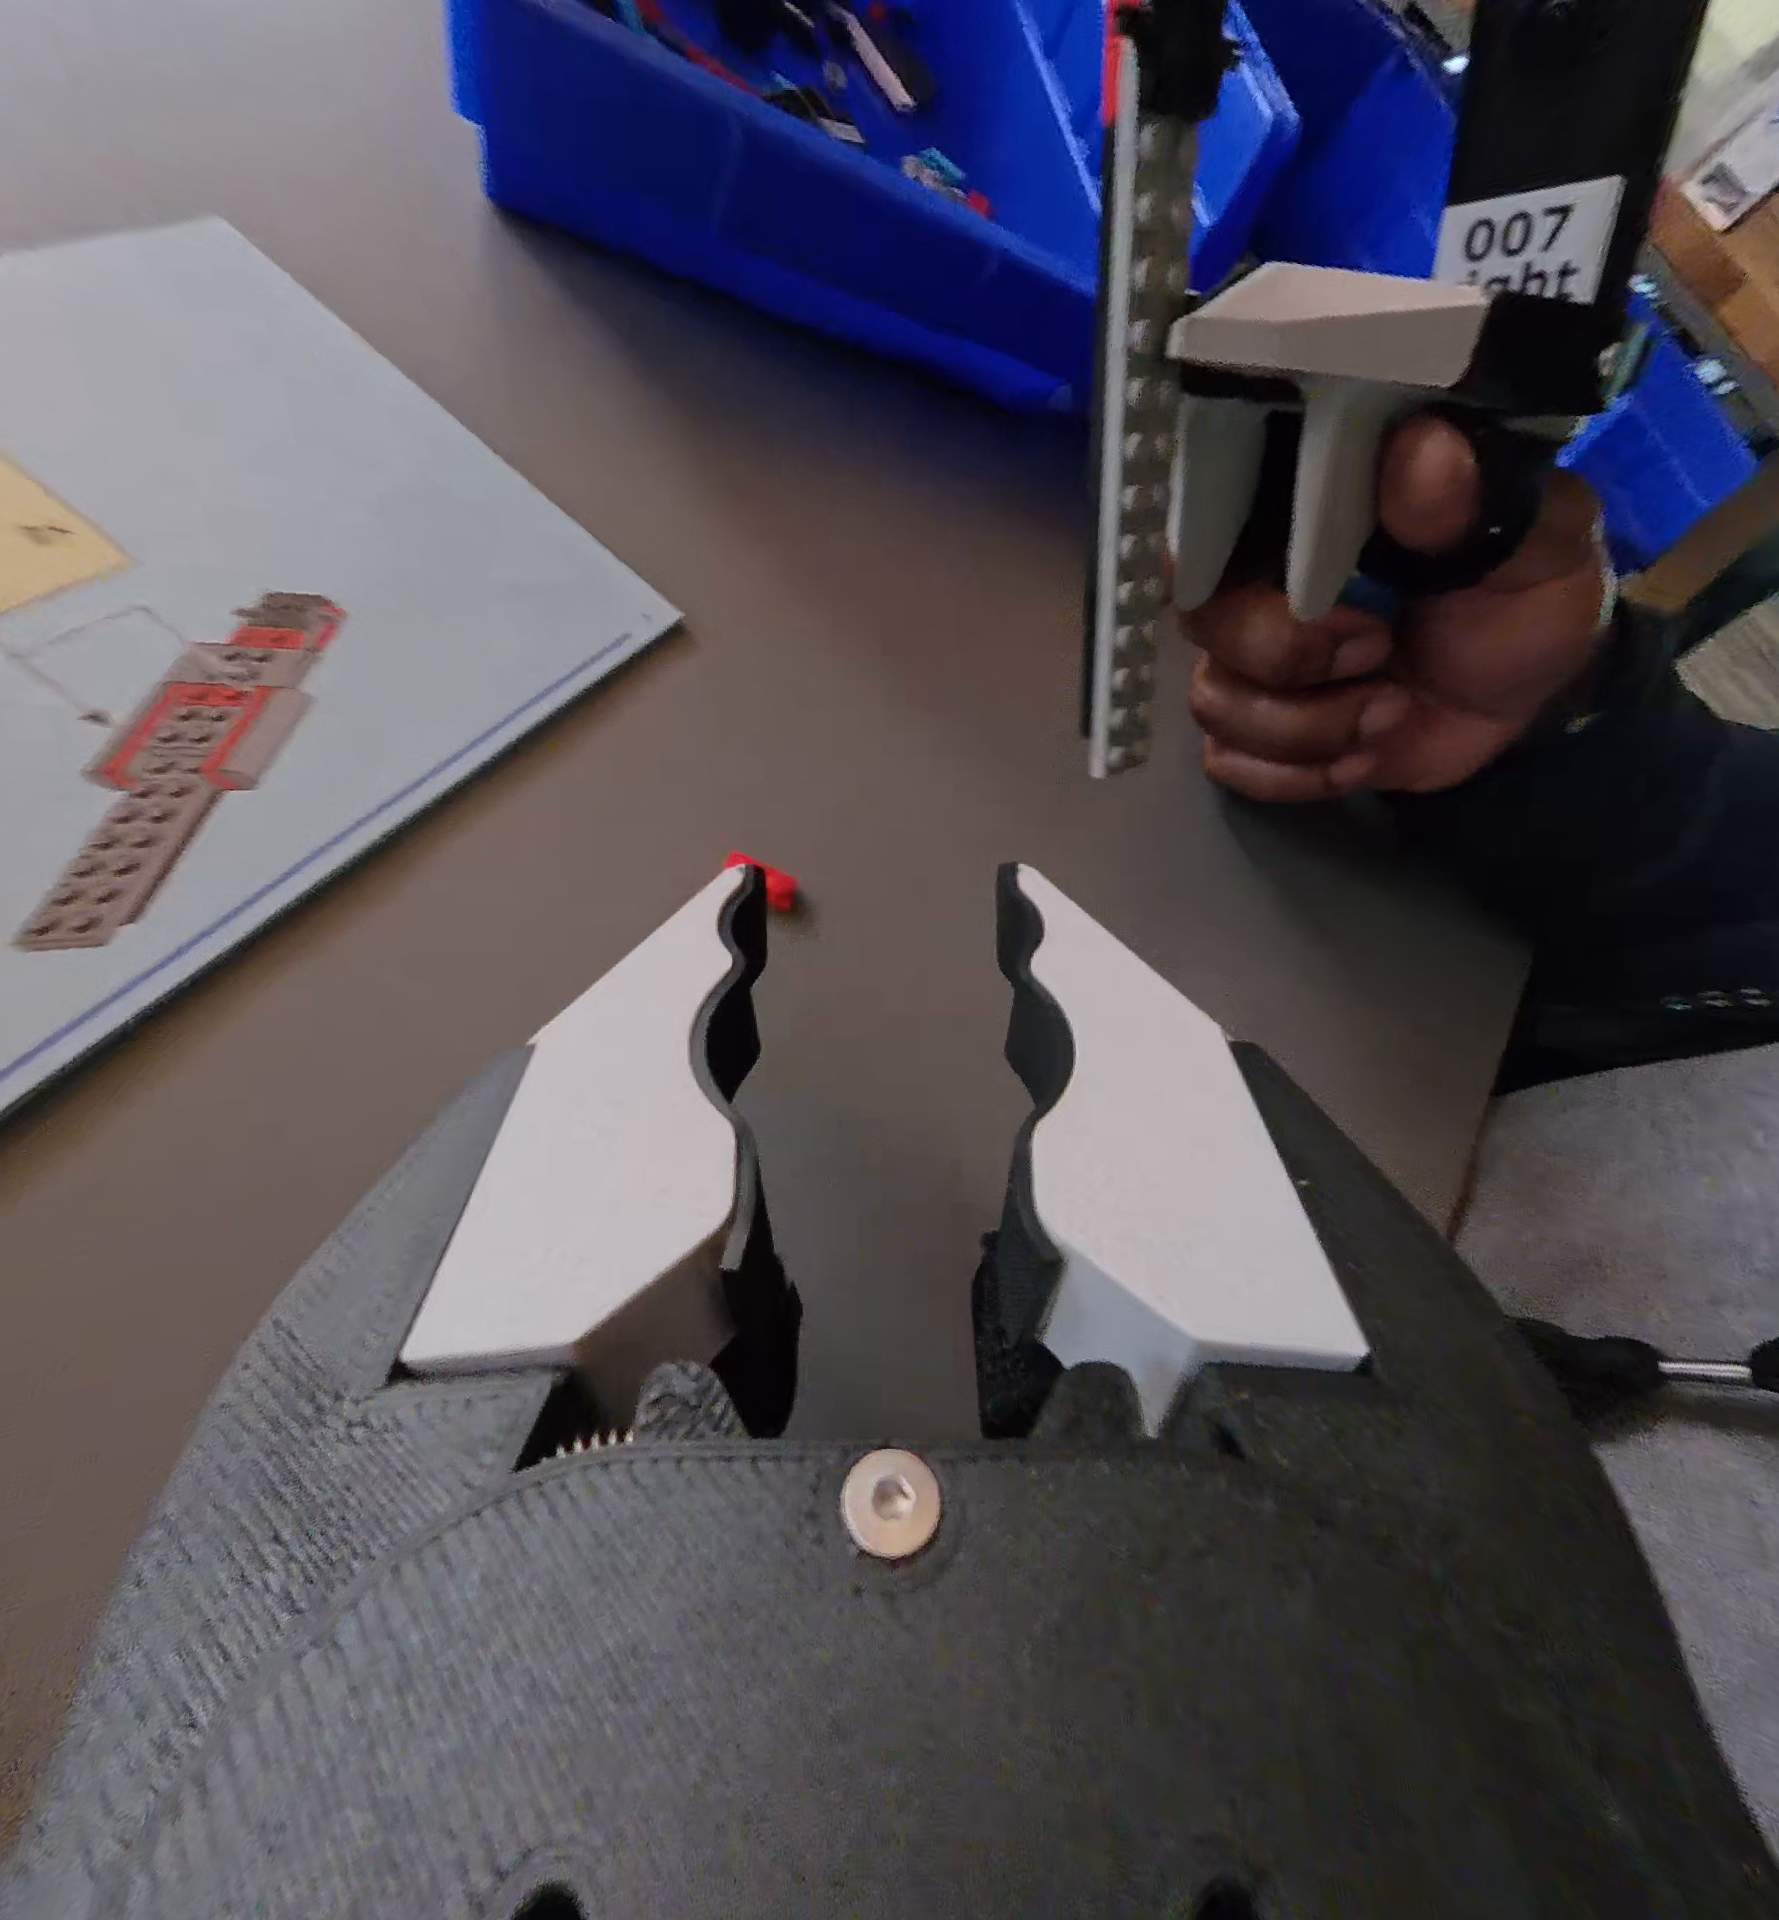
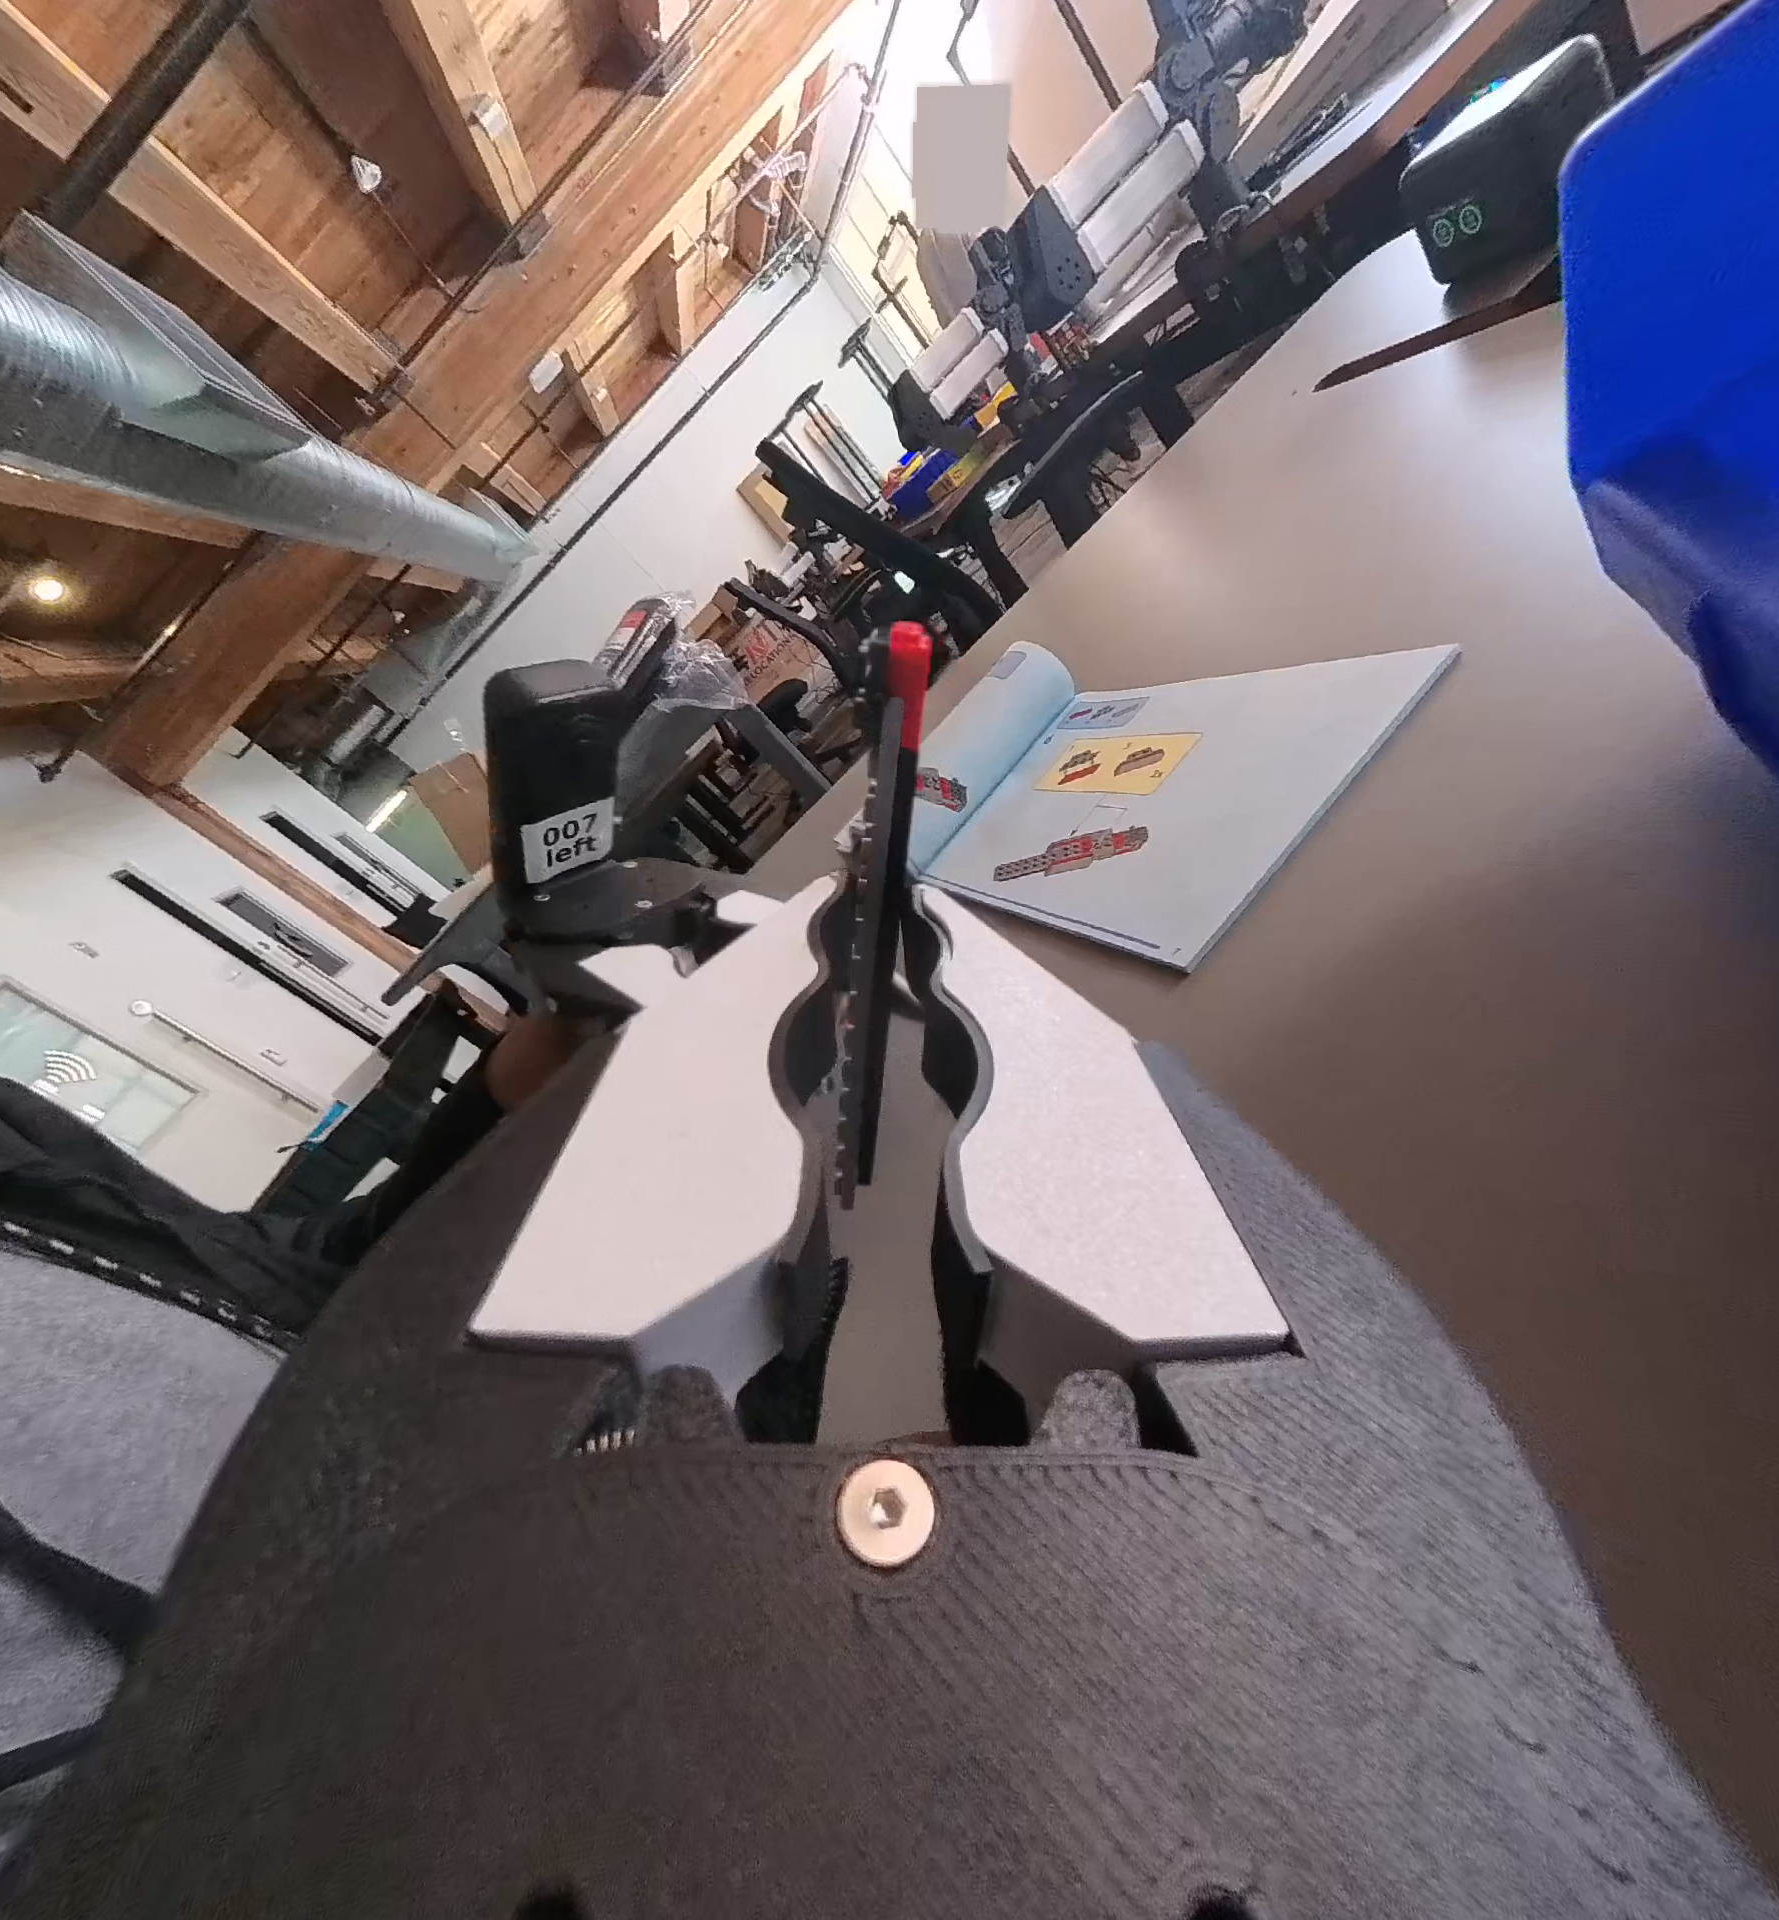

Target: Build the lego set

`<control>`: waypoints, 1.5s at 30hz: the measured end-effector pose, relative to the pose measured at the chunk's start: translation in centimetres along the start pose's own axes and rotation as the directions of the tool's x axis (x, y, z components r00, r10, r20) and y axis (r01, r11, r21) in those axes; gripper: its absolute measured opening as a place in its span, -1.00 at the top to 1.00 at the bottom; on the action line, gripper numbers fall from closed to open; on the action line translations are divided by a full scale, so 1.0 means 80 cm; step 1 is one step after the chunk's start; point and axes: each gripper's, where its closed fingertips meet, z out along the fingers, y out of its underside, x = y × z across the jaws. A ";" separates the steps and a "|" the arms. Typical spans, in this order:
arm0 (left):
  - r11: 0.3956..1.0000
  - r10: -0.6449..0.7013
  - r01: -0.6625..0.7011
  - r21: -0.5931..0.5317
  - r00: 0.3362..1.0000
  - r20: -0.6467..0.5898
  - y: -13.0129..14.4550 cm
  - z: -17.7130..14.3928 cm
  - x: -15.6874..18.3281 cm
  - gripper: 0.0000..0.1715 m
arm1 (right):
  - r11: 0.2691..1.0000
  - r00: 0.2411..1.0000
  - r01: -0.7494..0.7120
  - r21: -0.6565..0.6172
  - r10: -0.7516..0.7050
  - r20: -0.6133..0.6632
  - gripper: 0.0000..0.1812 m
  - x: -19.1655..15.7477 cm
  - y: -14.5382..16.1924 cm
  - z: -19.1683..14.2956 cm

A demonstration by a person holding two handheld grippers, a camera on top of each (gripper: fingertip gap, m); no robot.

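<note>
My left gripper (image 1: 880, 883) is open and empty, low over the brown table (image 1: 864, 644). A small red lego piece (image 1: 773, 881) lies on the table just past its left fingertip, partly hidden by it. My right gripper (image 2: 880, 899) is shut on a long grey studded lego plate (image 2: 869, 997) with a red piece (image 2: 908, 655) at its far end. In the left wrist view the right gripper (image 1: 1254, 592) holds that plate (image 1: 1134, 468) upright, a little above the table, to the upper right of my left gripper.
An open instruction booklet (image 1: 272, 582) lies on the table at the left; it also shows in the right wrist view (image 2: 1176, 800). Blue parts bins (image 1: 791, 197) with several loose pieces stand at the back. The table's edge and a person's hand (image 1: 1384, 686) are on the right. Across from one pair of fingers to the other is roughly 10 cm.
</note>
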 end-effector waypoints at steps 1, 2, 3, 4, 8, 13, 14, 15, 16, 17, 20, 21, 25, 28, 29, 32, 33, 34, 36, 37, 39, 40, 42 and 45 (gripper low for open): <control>1.000 0.005 -0.005 0.002 1.000 0.025 0.000 -0.002 -0.006 0.49 | 1.000 1.000 -0.012 -0.003 0.012 0.002 0.88 0.000 0.001 0.000; 1.000 0.007 -0.007 0.003 0.999 0.042 0.000 -0.002 -0.009 0.49 | 1.000 1.000 -0.019 -0.008 0.019 0.003 0.88 0.000 0.003 0.001; 1.000 0.004 -0.005 0.008 0.999 0.047 0.000 -0.002 -0.010 0.49 | 1.000 1.000 -0.022 -0.013 0.023 0.007 0.88 -0.001 0.004 0.002; 1.000 -0.002 0.002 0.017 0.999 0.042 -0.001 -0.001 -0.009 0.49 | 1.000 1.000 -0.025 -0.014 0.025 0.012 0.88 -0.003 0.005 0.002; 0.998 -0.026 0.027 0.058 1.000 -0.012 -0.008 0.007 0.007 0.49 | 0.999 0.999 -0.038 -0.027 0.039 0.027 0.88 -0.007 0.010 0.006; 0.984 -0.066 0.084 0.157 0.991 -0.118 -0.025 0.012 0.033 0.49 | 0.998 0.995 -0.066 -0.006 0.066 0.072 0.88 -0.016 0.008 0.008; 0.980 -0.073 0.098 0.174 0.987 -0.141 -0.027 0.013 0.038 0.49 | 0.997 0.994 -0.077 0.004 0.076 0.084 0.88 -0.018 0.007 0.008; 0.975 -0.082 0.114 0.189 0.983 -0.167 -0.030 0.014 0.045 0.49 | 0.996 0.991 -0.089 0.014 0.088 0.098 0.88 -0.020 0.006 0.008; 0.970 -0.094 0.134 0.202 0.976 -0.199 -0.032 0.015 0.052 0.49 | 0.994 0.989 -0.103 0.024 0.099 0.113 0.88 -0.023 0.005 0.009; 0.963 -0.110 0.162 0.213 0.965 -0.237 -0.035 0.016 0.059 0.49 | 0.993 0.986 -0.115 0.034 0.110 0.126 0.88 -0.025 0.004 0.009; 0.939 -0.173 0.267 0.217 0.911 -0.374 -0.041 0.018 0.082 0.49 | 0.989 0.979 -0.139 0.059 0.128 0.157 0.88 -0.032 0.002 0.011; 0.930 -0.190 0.295 0.218 0.895 -0.403 -0.043 0.018 0.086 0.49 | 0.988 0.978 -0.142 0.065 0.130 0.165 0.88 -0.034 0.002 0.012; 0.917 -0.228 0.345 0.200 0.865 -0.446 -0.047 0.024 0.093 0.55 | 0.985 0.973 -0.149 0.088 0.130 0.192 0.88 -0.042 0.002 0.013; 0.912 -0.246 0.369 0.178 0.840 -0.484 -0.046 0.028 0.102 0.76 | 0.986 0.973 -0.138 0.092 0.117 0.197 0.88 -0.046 0.004 0.014; 0.910 -0.245 0.375 0.176 0.830 -0.501 -0.047 0.028 0.105 0.90 | 0.987 0.973 -0.135 0.091 0.115 0.198 0.88 -0.046 0.004 0.014; 0.904 -0.245 0.388 0.180 0.815 -0.526 -0.049 0.025 0.108 0.93 | 0.987 0.973 -0.133 0.095 0.112 0.200 0.88 -0.046 0.003 0.013; 0.900 -0.250 0.397 0.179 0.808 -0.534 -0.050 0.023 0.107 0.93 | 0.987 0.974 -0.130 0.095 0.109 0.199 0.88 -0.046 0.003 0.013; 0.894 -0.258 0.411 0.180 0.800 -0.541 -0.051 0.021 0.106 0.93 | 0.987 0.975 -0.126 0.095 0.105 0.195 0.88 -0.045 0.003 0.013; 0.879 -0.278 0.440 0.185 0.788 -0.549 -0.053 0.017 0.100 0.93 | 0.988 0.977 -0.122 0.097 0.102 0.186 0.88 -0.044 0.002 0.013; 0.871 -0.284 0.452 0.192 0.782 -0.555 -0.055 0.015 0.098 0.92 | 0.988 0.977 -0.122 0.099 0.102 0.185 0.88 -0.044 0.002 0.013; 0.850 -0.295 0.481 0.214 0.771 -0.564 -0.060 0.008 0.090 0.90 | 0.988 0.978 -0.121 0.098 0.101 0.183 0.88 -0.043 0.002 0.012; 0.840 -0.300 0.494 0.222 0.766 -0.569 -0.062 0.006 0.087 0.90 | 0.988 0.979 -0.117 0.097 0.098 0.181 0.88 -0.043 0.003 0.013; 0.828 -0.305 0.511 0.230 0.756 -0.580 -0.065 0.002 0.084 0.90 | 0.990 0.981 -0.104 0.095 0.086 0.176 0.87 -0.044 0.004 0.013; 0.820 -0.293 0.514 0.252 0.755 -0.586 -0.068 -0.002 0.083 0.92 | 0.993 0.985 -0.078 0.093 0.062 0.161 0.87 -0.043 0.005 0.014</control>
